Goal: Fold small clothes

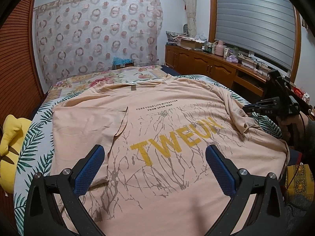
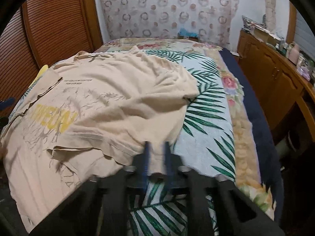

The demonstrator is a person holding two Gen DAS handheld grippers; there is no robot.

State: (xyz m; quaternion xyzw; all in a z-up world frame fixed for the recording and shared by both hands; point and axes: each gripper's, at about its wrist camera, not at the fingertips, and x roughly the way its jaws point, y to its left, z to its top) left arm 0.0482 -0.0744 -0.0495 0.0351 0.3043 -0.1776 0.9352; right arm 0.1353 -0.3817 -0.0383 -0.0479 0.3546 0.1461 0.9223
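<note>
- Nearest the lens in the left wrist view, the left gripper (image 1: 155, 169) is seen with its blue pads spread wide and nothing between them, hovering over the lower front of the T-shirt (image 1: 157, 122).
- The T-shirt is spread print-up on the bed (image 1: 35, 137), its collar toward the far end and its hem toward the near edge; the long axis runs away from both grippers.
- One sleeve is already folded in over the body near the bed's left side.
- The right gripper (image 2: 156, 157) is seen narrowed onto a fold of the shirt's right side edge, with cloth pinched between the pads.
- That edge lies at the right gripper itself, with the rest of the shirt to its left, so the fold is judged to go leftward across the print.
- The right hand is the nearer to the unfolded side.
- Only the right wrist view shows the pinched cloth; only the left shows the folded sleeve plainly.
</note>
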